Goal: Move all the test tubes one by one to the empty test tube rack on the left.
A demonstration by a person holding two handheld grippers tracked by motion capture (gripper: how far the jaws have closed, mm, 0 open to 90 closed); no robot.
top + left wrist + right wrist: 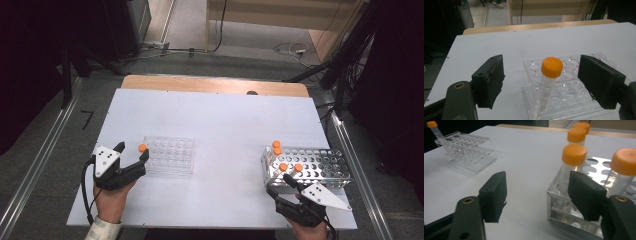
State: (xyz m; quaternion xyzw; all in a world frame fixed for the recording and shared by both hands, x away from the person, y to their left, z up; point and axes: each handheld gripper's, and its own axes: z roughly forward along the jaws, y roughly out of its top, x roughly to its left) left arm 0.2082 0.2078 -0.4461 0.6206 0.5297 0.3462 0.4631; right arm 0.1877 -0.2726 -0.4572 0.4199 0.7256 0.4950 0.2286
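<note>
- Holding my left gripper (541,82) with its fingers apart around the one orange-capped tube (548,82) standing in the clear rack (169,155), not pressing it
- My right gripper (537,195) has its fingers apart too, at the near corner of the metal rack (320,170) beside a capped tube (572,162), nothing clamped
- I judge one tube moved and four left in the metal rack on the tabletop (225,125)

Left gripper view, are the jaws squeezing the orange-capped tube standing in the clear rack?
No, the orange-capped tube stands free in the clear rack, with clear gaps to both jaws of the left gripper.
</note>
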